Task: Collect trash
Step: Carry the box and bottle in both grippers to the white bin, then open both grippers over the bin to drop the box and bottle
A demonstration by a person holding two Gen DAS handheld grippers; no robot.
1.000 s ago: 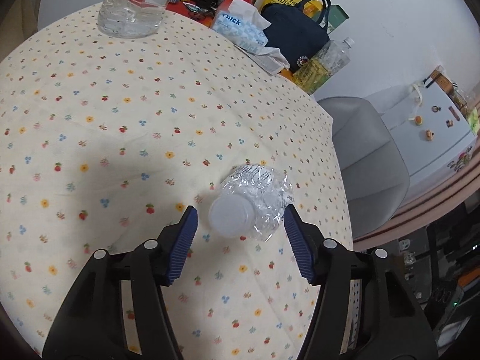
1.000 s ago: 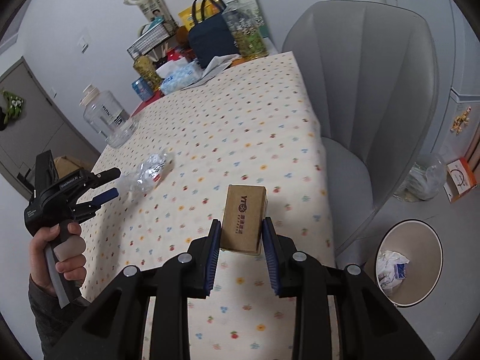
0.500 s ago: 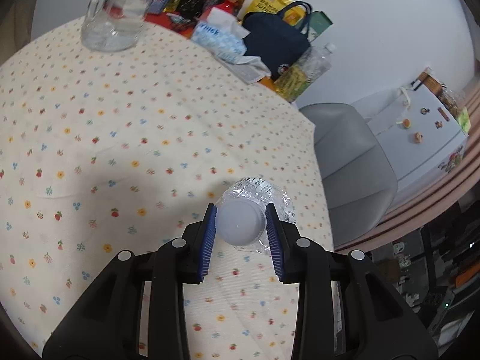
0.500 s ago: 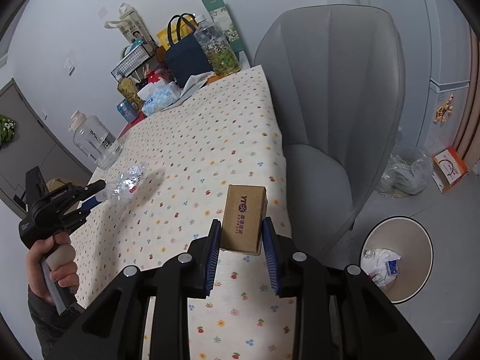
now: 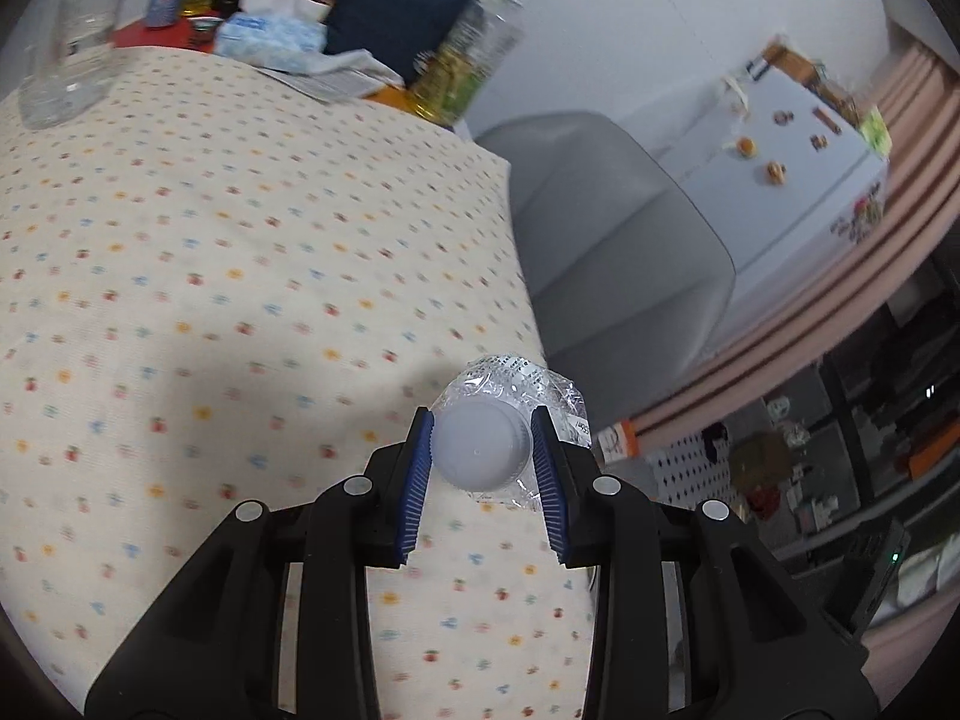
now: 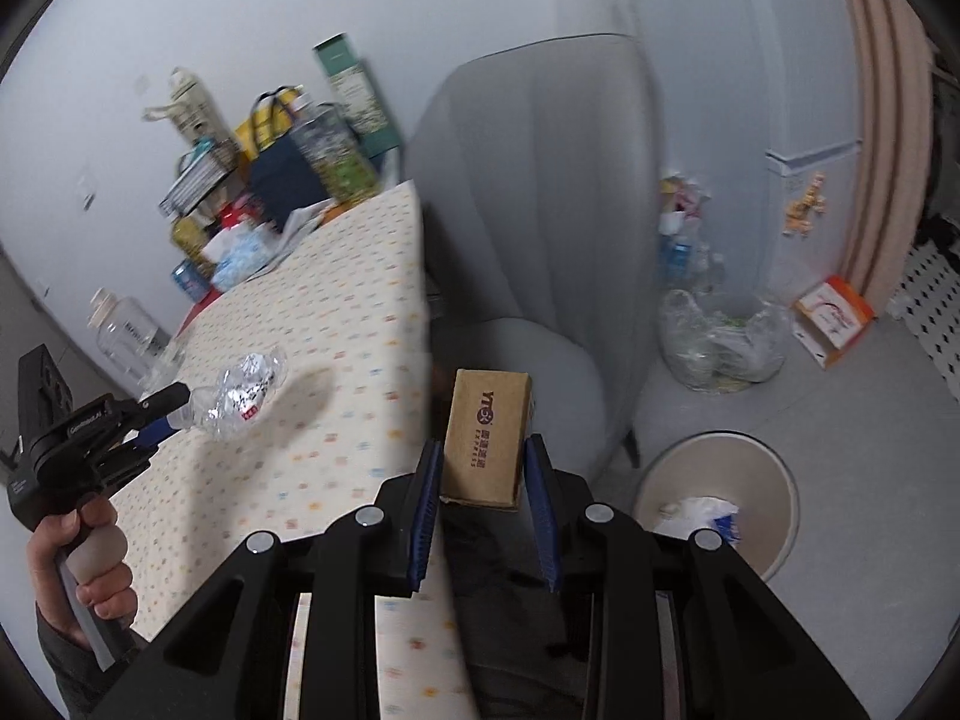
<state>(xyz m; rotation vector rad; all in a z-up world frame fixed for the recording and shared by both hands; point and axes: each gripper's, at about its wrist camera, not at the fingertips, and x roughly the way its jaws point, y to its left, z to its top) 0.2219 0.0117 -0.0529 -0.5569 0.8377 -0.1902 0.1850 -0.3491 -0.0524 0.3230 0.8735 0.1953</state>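
Note:
My left gripper (image 5: 482, 447) is shut on the white cap end of a crushed clear plastic bottle (image 5: 510, 384), lifted above the flowered tablecloth (image 5: 210, 276). In the right wrist view the same crushed bottle (image 6: 243, 399) hangs off the left gripper (image 6: 171, 405), which a hand holds over the table. My right gripper (image 6: 483, 465) is shut on a small brown cardboard box (image 6: 489, 438), held past the table's edge near the grey chair (image 6: 540, 180). A round beige trash bin (image 6: 762, 480) with crumpled white waste stands on the floor to the lower right.
The table's far end is crowded with a navy bag (image 5: 390, 6), tissue pack (image 5: 270, 36), bottles and a clear jar (image 5: 66, 60). On the floor are a clear plastic bag of waste (image 6: 720, 342) and an orange-white box (image 6: 834, 318). A white fridge (image 5: 798, 180) stands behind the chair.
The left gripper closed on the bottle's cap end and lifted it off the cloth, moving toward the chair side. The right gripper carried the box past the table's edge toward the bin.

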